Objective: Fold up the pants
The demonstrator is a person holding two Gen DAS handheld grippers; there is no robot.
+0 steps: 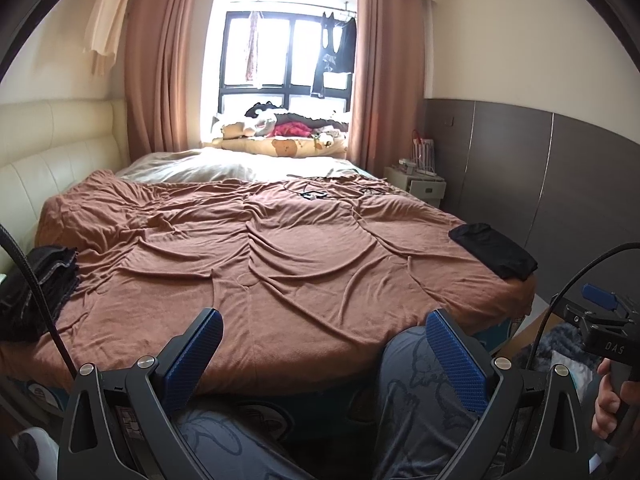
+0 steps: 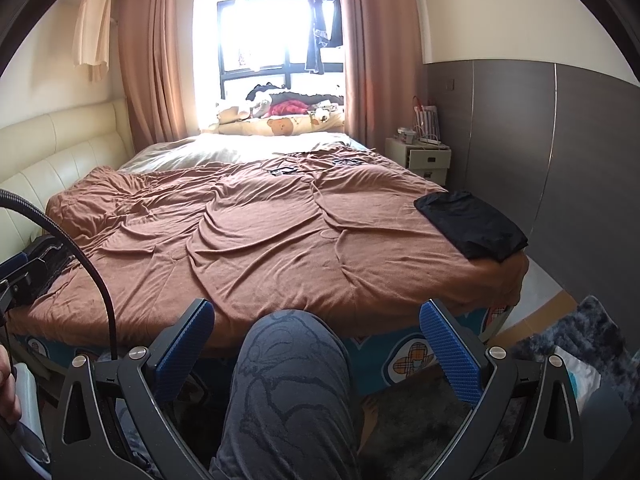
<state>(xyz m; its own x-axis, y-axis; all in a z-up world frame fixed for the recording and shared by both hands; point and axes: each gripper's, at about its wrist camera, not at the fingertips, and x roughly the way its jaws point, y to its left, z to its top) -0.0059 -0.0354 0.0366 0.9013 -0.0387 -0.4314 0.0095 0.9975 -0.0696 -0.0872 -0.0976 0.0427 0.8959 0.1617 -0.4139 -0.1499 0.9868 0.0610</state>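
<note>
- Left gripper, black frame with blue ribbed finger pads: spread wide, pads far apart, grasping nothing, touching nothing.
- Held low at the near edge of the bed, just above the person's knees in grey patterned trousers; right-side pad overlapping the knee in view, actual contact impossible to tell.
- Right gripper, same black frame and blue pads: likewise wide open and empty, the person's knee framed between the two fingers.
- Seen also at the right edge of the left wrist view, handle wrapped by the person's hand.
- Flat folded black garment, resting on the wrinkled brown bedspread at the bed's right corner, well apart from both grippers.
- Heap of dark denim-like clothing at the left edge of the bedspread, beside the cream padded headboard; also out of reach of either tool.
- Which dark item counts as the pants: cannot tell for sure.
- Black cable arcing across the left side of the left wrist view, in front of the dark heap.
- Small dark cords and a device lying on the far part of the bedspread, near the pale sheet.
</note>
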